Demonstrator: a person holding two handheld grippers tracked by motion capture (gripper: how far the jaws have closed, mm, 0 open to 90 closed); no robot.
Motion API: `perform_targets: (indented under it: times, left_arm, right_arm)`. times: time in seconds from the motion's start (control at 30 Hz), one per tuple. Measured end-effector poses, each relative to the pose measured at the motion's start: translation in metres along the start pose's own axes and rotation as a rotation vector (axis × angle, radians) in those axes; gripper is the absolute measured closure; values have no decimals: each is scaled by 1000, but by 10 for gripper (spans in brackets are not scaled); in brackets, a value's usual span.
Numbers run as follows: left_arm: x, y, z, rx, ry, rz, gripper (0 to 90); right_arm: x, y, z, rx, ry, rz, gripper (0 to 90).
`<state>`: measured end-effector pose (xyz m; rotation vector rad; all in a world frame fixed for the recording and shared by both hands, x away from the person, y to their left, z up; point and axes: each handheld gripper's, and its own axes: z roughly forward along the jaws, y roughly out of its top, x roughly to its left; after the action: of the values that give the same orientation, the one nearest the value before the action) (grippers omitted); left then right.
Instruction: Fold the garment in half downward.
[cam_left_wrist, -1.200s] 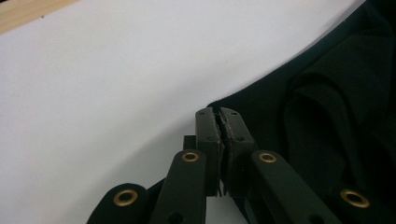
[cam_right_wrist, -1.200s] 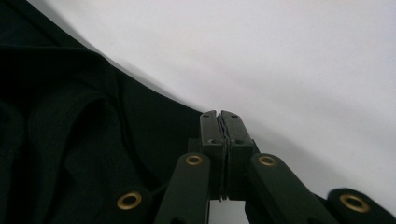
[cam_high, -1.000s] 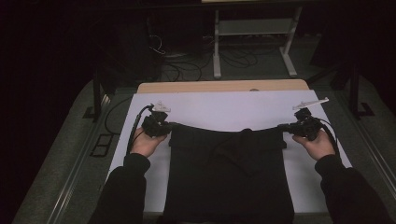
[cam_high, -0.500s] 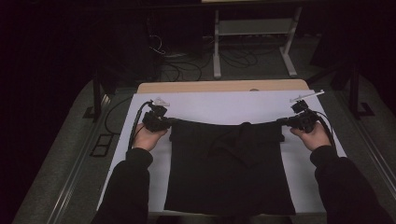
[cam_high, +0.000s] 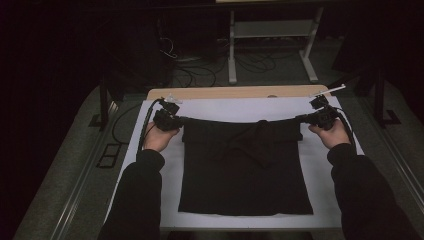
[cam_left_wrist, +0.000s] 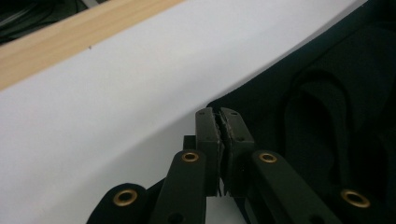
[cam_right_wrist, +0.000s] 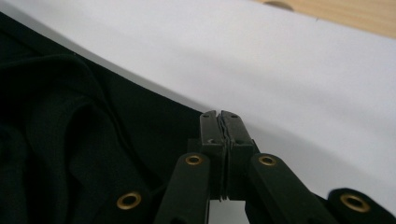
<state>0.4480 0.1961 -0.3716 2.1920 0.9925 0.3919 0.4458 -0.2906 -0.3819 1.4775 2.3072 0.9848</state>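
A black shirt (cam_high: 245, 170) lies spread on the white sheet (cam_high: 240, 109) that covers the desk (cam_high: 235, 92), its hem toward the near edge and its top edge stretched between the two hands toward the far edge. The left claw (cam_high: 176, 120) is clenched on the shirt's top left corner, and the left gripper view shows its pads pressed together with dark cloth pinched between them (cam_left_wrist: 223, 135); the right claw (cam_high: 303, 119) is likewise clenched on the top right corner (cam_right_wrist: 223, 133). The step in hand looks like pulling the shirt out flat. To do it well, both hands should draw evenly, so the top edge stays parallel to the desk's far edge and the shirt keeps to the middle of the sheet. The tension should be just enough to take out the creases around the collar (cam_high: 260, 131), where folds are gathered. The corners should go down low and together, and the claws should let go only once the cloth rests on the sheet, or the corners may curl back.
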Motion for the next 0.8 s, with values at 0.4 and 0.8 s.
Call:
perform_targets:
  times: [0.4, 0.8]
  left_arm:
    - [9, 13, 4, -20, 19, -12, 861]
    - [18, 9, 25, 5, 29, -41, 860]
  right_arm:
    - [-9, 15, 2, -31, -4, 4, 874]
    - [-18, 13, 23, -23, 3, 36, 875]
